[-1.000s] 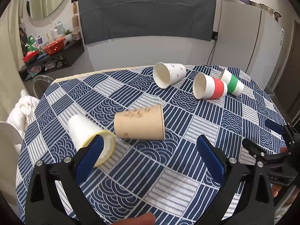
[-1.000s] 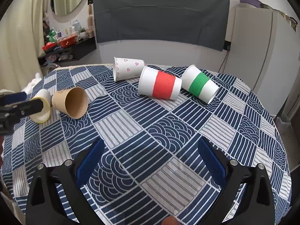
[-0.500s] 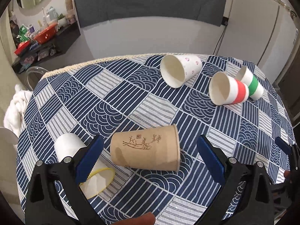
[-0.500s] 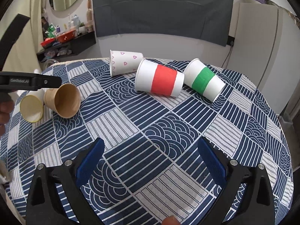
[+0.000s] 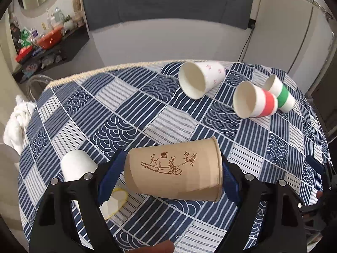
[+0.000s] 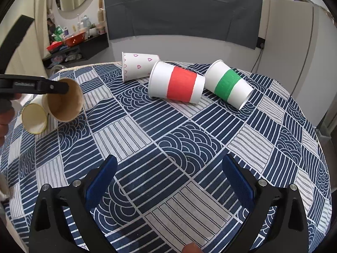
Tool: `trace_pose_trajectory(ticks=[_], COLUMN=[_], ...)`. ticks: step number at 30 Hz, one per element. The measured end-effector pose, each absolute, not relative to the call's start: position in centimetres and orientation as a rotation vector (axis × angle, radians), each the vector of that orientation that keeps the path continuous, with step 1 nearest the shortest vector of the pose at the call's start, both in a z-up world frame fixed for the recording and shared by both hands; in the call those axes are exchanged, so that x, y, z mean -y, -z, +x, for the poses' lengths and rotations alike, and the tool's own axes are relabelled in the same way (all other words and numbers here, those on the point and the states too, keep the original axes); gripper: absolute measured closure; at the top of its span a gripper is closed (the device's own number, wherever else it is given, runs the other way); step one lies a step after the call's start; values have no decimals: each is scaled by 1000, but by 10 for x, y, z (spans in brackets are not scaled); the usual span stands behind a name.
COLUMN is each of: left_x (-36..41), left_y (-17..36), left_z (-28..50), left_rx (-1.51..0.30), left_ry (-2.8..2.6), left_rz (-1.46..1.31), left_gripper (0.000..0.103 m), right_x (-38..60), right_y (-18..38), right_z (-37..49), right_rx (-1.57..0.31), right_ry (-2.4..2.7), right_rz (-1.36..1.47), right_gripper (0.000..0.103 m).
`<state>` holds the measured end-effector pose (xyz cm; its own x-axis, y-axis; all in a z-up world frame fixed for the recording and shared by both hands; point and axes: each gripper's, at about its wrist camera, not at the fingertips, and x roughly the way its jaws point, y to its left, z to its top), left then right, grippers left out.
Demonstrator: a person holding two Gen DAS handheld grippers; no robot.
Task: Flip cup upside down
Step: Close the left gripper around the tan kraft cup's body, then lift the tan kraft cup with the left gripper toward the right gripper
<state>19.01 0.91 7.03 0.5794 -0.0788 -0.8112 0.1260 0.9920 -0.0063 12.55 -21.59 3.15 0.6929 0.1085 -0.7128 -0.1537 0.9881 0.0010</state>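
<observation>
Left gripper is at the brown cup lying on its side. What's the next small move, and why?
Probably lift it slightly. The left gripper has its blue pads against base and rim of the brown cup, which lies on its side close to the yellow-rimmed cup. Rising off the tablecloth first should give room to turn it mouth-down.

Both views were evenly and fairly brightly lit by soft indoor light, with no single source in sight. Shadows were faint: a soft one lay on the tablecloth (image 5: 164, 113) just under the brown cup (image 5: 172, 168), and thin ones under the red-banded cup (image 6: 175, 83) and green-banded cup (image 6: 228, 84). No strong glare showed; the white cabinet (image 6: 294, 42) at the far right was pale but not washed out. The fisheye lens bent straight lines hard toward the edges, and black corners ringed each picture. The centre was sharp; the shelf clutter (image 5: 40, 44) at the far left looked soft and smeared.
</observation>
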Motion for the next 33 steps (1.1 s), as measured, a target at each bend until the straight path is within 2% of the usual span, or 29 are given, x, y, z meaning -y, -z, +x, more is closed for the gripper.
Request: trace_pose_trajectory(ticks=[9, 13, 24, 28, 33], left_x=[24, 38, 74, 75, 65], left_y=[-88, -80, -58, -57, -60], left_z=[137, 118, 85, 78, 66], left_rx=[-921, -964, -940, -928, -941], left_ry=[197, 249, 247, 241, 273], left_rz=[123, 126, 182, 205, 177], left_gripper=[20, 20, 20, 10, 6], right_x=[226, 234, 268, 278, 280], right_y=[-43, -46, -46, -44, -43], right_z=[110, 103, 74, 67, 65], right_rx=[-763, -751, -756, -756, -769], right_ry=[-115, -84, -30, -24, -31], right_rz=[-44, -45, -46, -34, -26], right_gripper=[8, 8, 8, 8, 8])
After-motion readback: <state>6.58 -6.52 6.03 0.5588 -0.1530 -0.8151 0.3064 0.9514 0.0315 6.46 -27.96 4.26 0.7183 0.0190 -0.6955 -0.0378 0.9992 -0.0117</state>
